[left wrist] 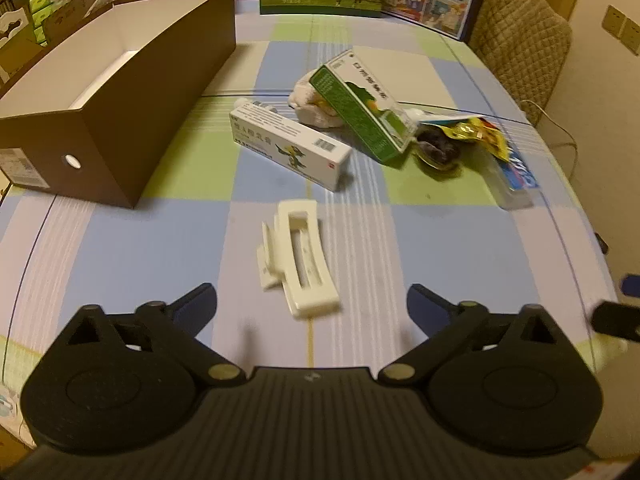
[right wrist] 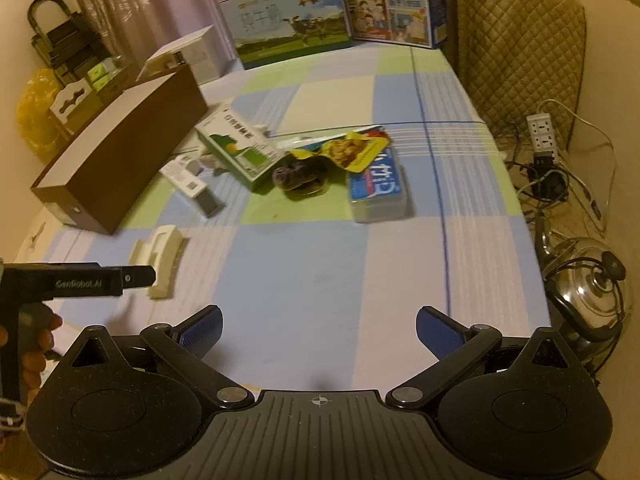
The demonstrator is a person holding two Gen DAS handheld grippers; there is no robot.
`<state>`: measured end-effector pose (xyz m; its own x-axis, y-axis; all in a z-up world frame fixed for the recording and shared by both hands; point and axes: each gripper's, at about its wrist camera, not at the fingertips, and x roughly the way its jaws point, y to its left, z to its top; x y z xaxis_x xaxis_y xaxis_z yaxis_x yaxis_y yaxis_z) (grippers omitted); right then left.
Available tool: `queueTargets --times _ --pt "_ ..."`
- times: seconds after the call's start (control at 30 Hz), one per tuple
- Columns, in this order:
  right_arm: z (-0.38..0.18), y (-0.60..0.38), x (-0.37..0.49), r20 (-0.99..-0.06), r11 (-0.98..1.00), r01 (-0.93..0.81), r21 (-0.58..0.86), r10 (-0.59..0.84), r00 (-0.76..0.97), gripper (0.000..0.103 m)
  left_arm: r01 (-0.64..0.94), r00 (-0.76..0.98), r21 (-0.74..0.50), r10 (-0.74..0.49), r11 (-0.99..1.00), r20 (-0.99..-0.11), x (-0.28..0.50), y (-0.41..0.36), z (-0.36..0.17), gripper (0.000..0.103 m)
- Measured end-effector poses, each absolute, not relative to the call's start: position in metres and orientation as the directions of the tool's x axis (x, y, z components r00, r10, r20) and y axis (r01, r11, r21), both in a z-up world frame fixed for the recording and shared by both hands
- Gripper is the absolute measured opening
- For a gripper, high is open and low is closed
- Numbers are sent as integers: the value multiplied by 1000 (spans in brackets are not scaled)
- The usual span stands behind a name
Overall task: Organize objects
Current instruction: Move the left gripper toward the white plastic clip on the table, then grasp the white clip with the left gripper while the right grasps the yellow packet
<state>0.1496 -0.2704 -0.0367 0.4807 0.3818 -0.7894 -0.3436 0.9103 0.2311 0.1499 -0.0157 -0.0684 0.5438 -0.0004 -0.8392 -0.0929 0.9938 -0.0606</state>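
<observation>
Left wrist view, left gripper (left wrist: 312, 308) wide open, empty, cream clip (left wrist: 304, 264) ahead, brown box (left wrist: 120, 112) beyond.

Bare tablecloth (left wrist: 168, 248) surrounds the cream claw clip (left wrist: 304, 264) on all sides. Beyond the claw, a white ointment box (left wrist: 290, 146) obstructs passage. A brown cardboard box (left wrist: 120, 92) stands far-left of the claw. Right of the claw, the cloth lies unobstructed.

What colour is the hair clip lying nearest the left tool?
Cream white hair clip, plain with no pattern; clearest in the left wrist view.
</observation>
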Motion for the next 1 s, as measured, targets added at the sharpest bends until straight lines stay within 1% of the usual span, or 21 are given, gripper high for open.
queueTargets --times 0.1,0.2,0.5,0.57,0.73,0.8,0.87,0.93,1.0 --pt "-39 -277 154 -793 917 -326 229 370 484 101 -106 532 -58 8 993 -846 165 -13 -77 92" --pt "-41 -285 160 -797 925 -304 226 355 489 101 -116 521 -50 18 992 -854 176 -12 -85 91" --pt "-45 -299 179 -796 933 -281 224 342 500 101 -143 488 -15 58 990 -871 200 -10 -102 79" --pt "-46 -299 183 -796 933 -284 223 342 500 101 -146 482 -12 60 989 -874 204 -9 -104 69" --pt "-47 -300 196 -794 929 -299 220 348 499 101 -162 468 -4 73 987 -881 209 -8 -108 61" --pt "-47 -299 201 -791 926 -309 217 352 501 101 -163 463 -1 76 987 -883 210 -7 -109 54" --pt "-48 -299 206 -786 923 -321 213 357 505 101 -170 457 -8 71 985 -887 211 -6 -110 42" --pt "-48 -298 212 -780 918 -338 208 364 509 101 -178 458 -15 69 984 -886 210 -4 -110 40" --pt "-47 -295 219 -770 909 -365 204 379 514 101 -174 473 -3 81 985 -877 207 -5 -108 36"
